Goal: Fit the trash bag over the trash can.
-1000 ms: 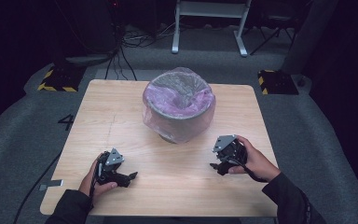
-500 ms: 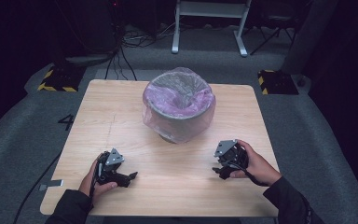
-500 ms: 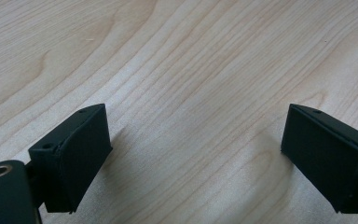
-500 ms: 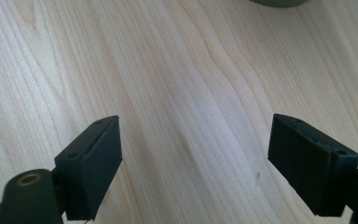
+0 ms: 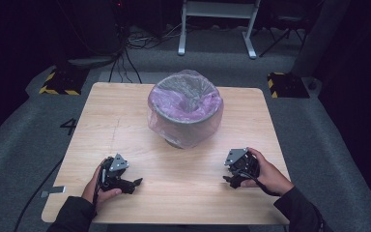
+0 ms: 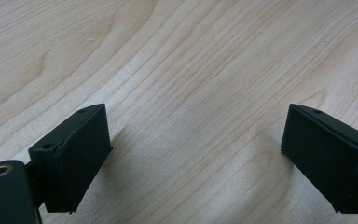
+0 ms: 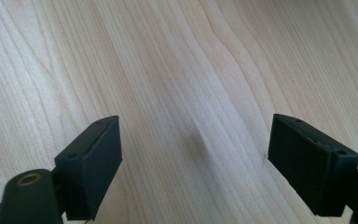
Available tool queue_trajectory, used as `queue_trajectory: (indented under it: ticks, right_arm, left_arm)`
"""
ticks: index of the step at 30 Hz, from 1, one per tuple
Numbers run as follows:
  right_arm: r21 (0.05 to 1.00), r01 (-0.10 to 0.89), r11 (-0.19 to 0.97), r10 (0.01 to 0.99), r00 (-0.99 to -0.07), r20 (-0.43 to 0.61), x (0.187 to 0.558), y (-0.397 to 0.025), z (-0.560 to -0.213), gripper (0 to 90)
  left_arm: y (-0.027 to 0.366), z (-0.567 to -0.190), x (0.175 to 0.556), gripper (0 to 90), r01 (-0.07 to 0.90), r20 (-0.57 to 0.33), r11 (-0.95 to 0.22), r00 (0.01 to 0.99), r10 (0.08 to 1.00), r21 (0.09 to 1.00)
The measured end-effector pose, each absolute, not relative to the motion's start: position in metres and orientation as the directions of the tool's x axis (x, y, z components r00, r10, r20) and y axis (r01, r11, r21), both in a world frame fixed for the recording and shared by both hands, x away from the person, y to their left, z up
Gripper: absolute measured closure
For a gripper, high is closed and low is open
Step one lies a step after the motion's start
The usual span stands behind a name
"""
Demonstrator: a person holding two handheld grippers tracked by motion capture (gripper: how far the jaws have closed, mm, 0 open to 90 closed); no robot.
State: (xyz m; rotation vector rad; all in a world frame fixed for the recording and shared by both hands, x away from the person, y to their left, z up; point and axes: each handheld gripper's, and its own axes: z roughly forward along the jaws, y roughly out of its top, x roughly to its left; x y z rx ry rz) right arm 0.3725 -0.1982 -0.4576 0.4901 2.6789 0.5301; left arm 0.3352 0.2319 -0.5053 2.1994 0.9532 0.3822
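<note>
A grey round bin [image 5: 186, 126] lined with a clear purple-tinted plastic bag [image 5: 160, 101] stands on the wooden table [image 5: 116, 121], a little behind its centre. My left gripper [image 5: 134, 184] rests on the table near the front left, held by a hand, its jaws open with nothing between them. My right gripper [image 5: 227, 180] rests near the front right, also held by a hand and open. In the left gripper view the left gripper [image 6: 193, 158] spans bare wood; in the right gripper view the right gripper [image 7: 196, 163] does the same. Both stand well in front of the bin.
The table sits on grey carpet with a number marked on the floor [image 5: 69, 126] at the left. Cables [image 5: 125, 53] and yellow-black striped blocks [image 5: 58, 83] lie behind it. A white metal stand [image 5: 217, 24] rises at the back.
The right hand and its gripper have drawn back toward the front edge and settled lower on the table. The left gripper and the bin have stayed put.
</note>
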Motion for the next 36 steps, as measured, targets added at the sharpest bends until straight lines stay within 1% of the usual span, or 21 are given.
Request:
queue_trajectory:
  ticks: [6, 11, 20, 21, 25, 27, 36]
  right_arm:
    - [0.415, 0.267, 0.87, 0.405, -0.867, -0.29, 0.371, -0.202, -0.463, 17.5]
    - [0.43, 0.28, 0.858, 0.422, -0.861, -0.282, 0.37, -0.206, -0.468, 17.5]
    - [0.476, 0.314, 0.822, 0.464, -0.853, -0.238, 0.368, -0.216, -0.476, 16.7]
    - [0.5, 0.332, 0.8, 0.487, -0.846, -0.217, 0.366, -0.22, -0.478, 16.7]
    - [0.532, 0.349, 0.771, 0.511, -0.838, -0.191, 0.364, -0.226, -0.48, 16.7]
    - [0.564, 0.365, 0.74, 0.535, -0.829, -0.166, 0.362, -0.231, -0.483, 16.5]
    - [0.644, 0.399, 0.652, 0.577, -0.813, -0.081, 0.356, -0.248, -0.492, 15.7]
  left_arm:
    - [0.232, -0.505, 0.335, 7.9, 0.521, -0.006, -0.486, 0.686, 0.727, 0.702]
    - [0.232, -0.505, 0.335, 7.9, 0.521, -0.007, -0.485, 0.686, 0.728, 0.702]
    - [0.232, -0.505, 0.335, 7.9, 0.522, -0.007, -0.485, 0.686, 0.728, 0.702]
    - [0.232, -0.505, 0.335, 7.9, 0.521, -0.006, -0.486, 0.686, 0.727, 0.702]
    - [0.232, -0.505, 0.335, 7.9, 0.521, -0.006, -0.486, 0.686, 0.727, 0.702]
    - [0.232, -0.505, 0.335, 8.0, 0.522, -0.007, -0.485, 0.686, 0.728, 0.702]
    - [0.232, -0.505, 0.335, 7.9, 0.521, -0.007, -0.485, 0.686, 0.728, 0.702]
